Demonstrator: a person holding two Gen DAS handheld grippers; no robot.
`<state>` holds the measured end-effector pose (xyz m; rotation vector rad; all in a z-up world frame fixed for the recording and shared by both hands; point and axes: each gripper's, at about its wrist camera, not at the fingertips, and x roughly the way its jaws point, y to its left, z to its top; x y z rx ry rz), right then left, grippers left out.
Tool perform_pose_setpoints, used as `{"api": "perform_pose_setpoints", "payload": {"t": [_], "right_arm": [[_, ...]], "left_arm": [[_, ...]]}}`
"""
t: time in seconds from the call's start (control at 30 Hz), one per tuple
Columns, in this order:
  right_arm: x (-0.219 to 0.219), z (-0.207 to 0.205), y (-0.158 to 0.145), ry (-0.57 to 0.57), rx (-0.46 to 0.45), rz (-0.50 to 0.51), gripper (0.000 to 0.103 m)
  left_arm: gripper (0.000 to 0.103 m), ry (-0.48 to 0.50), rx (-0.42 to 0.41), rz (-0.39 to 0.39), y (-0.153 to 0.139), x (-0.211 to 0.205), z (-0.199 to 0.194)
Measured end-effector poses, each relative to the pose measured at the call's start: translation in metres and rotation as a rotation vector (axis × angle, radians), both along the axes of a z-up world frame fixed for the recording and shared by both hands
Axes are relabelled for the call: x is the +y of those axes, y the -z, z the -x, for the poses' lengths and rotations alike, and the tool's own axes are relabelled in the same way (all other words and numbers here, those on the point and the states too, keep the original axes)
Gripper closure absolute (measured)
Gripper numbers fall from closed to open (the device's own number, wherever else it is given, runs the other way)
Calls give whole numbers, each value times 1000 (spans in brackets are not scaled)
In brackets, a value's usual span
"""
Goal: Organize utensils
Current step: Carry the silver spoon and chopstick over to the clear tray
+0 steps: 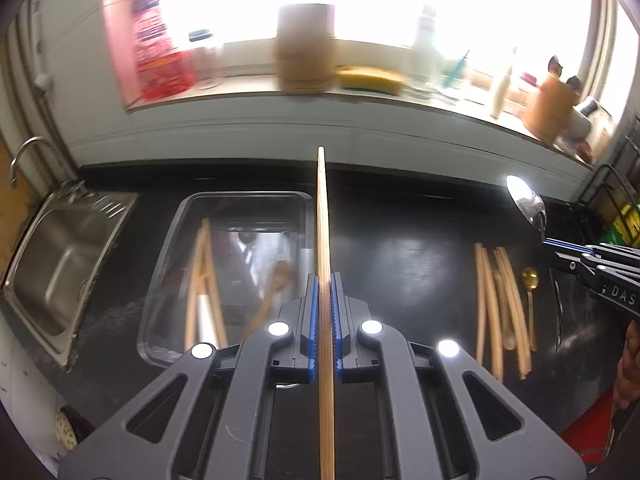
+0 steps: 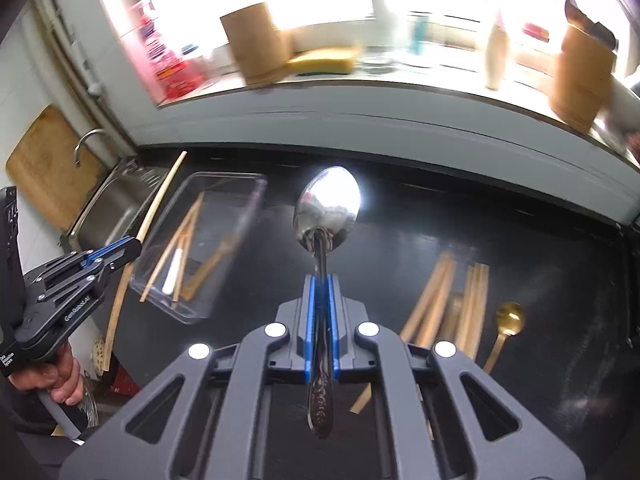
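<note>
Both tools are clamped, the left tool (image 1: 324,312) on a light, stiff chopstick (image 1: 322,216) over the tray's (image 1: 172,240) right rim, the right tool (image 2: 320,312) mid-handle on a slippery steel spoon (image 2: 326,204) above mid-counter (image 1: 400,240).

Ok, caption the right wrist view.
Right gripper holds a steel spoon above the black counter.

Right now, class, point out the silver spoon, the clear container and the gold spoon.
silver spoon (image 2: 327,204), right wrist view, on its bowl.
clear container (image 1: 240,197), left wrist view, on its far rim.
gold spoon (image 2: 509,317), right wrist view, on its bowl.
</note>
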<state>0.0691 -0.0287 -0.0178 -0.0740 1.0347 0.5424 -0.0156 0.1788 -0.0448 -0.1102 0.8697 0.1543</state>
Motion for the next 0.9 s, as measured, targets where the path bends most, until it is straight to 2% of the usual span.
{"api": "perform_pose_setpoints", "payload": {"t": [0.3, 0.5, 0.67, 0.9], "right_arm": [[118, 14, 9, -147, 8, -15, 96], [176, 24, 17, -207, 12, -21, 96], [208, 29, 20, -228, 17, -17, 96], [222, 24, 27, -200, 34, -5, 96]], "left_arm": [[97, -97, 8, 5, 4, 80, 20], [97, -136, 13, 7, 8, 124, 25], [97, -138, 15, 10, 11, 148, 23], [97, -116, 36, 32, 22, 159, 13]]}}
